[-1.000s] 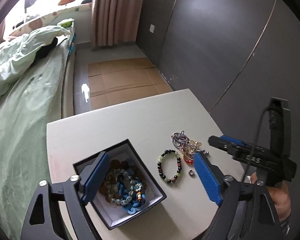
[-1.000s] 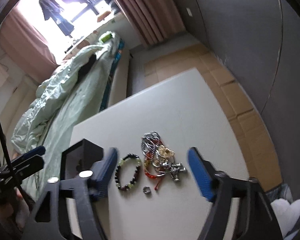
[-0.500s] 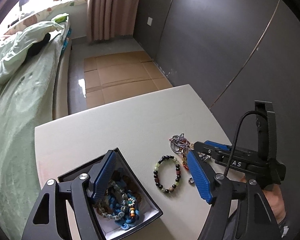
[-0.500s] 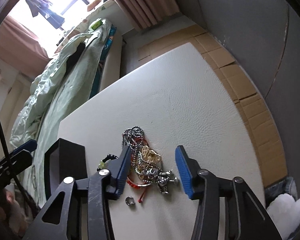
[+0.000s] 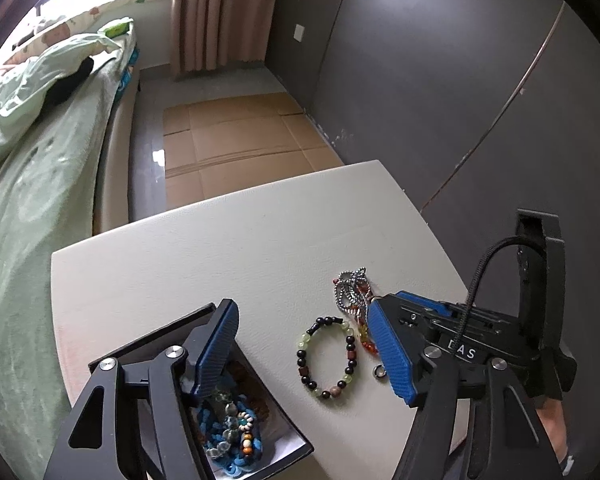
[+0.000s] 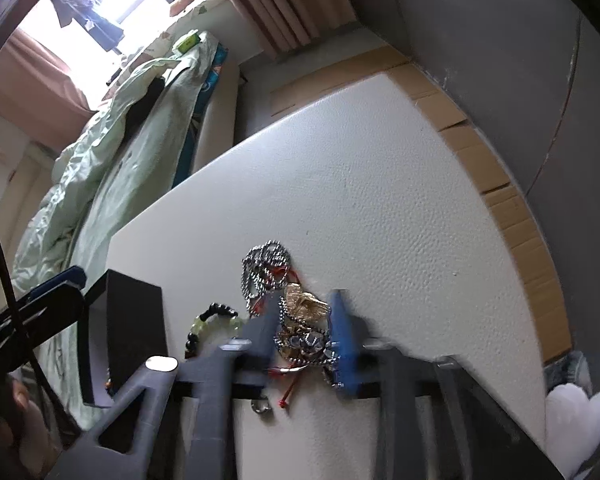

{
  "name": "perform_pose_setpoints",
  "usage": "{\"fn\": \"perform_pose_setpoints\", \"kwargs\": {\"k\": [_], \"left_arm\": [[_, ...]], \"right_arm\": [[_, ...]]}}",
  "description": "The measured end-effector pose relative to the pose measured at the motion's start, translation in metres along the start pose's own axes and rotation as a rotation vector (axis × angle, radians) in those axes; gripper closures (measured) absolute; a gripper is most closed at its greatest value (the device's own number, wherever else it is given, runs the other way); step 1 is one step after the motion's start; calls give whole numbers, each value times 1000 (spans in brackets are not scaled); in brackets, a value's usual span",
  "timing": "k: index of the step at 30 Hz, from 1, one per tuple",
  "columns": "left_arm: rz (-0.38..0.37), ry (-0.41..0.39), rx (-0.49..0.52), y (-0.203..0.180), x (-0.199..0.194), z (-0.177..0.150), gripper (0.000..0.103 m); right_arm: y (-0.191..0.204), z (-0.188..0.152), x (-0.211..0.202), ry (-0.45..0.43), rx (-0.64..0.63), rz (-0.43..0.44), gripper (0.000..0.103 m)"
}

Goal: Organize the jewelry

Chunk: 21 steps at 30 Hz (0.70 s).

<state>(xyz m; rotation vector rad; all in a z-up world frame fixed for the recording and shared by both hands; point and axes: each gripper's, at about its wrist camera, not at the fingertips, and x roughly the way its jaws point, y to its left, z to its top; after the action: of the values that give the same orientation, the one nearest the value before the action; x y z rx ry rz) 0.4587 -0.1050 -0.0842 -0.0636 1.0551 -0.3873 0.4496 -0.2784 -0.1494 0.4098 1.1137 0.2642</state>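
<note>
Tangle of chains [image 6: 296, 316] lies on the white counter [image 6: 400, 208], a silver ball chain, a gold piece and red cord knotted together, and the right gripper [image 6: 304, 340] has its jaws clenched around the near end of it. The step in hand looks like picking this clump up; next it likely needs a clean lift and a carry over to the black box [image 5: 288, 432]. Counted: one tangle, one beaded bracelet [image 5: 327, 356] just beside it, one small ring [image 5: 379, 371], one box with several bead strings inside. The left gripper [image 5: 304, 348] hovers released, one finger over the box
</note>
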Motion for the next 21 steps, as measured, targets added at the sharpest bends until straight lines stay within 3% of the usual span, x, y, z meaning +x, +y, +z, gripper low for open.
{"fn": "perform_pose_setpoints", "kwargs": {"k": [3, 6, 10, 21], "left_arm": [[3, 7, 2, -2, 4, 1, 35], [4, 20, 9, -7, 10, 2, 38], [-6, 55, 16, -14, 22, 3, 48], [-29, 133, 52, -35, 54, 4, 48]], "right_arm": [[-4, -1, -2, -17, 6, 31, 86], [-7, -4, -15, -48, 11, 91, 98], [-13, -8, -31, -87, 16, 143, 99], [-30, -18, -63, -182, 68, 198, 99]]}}
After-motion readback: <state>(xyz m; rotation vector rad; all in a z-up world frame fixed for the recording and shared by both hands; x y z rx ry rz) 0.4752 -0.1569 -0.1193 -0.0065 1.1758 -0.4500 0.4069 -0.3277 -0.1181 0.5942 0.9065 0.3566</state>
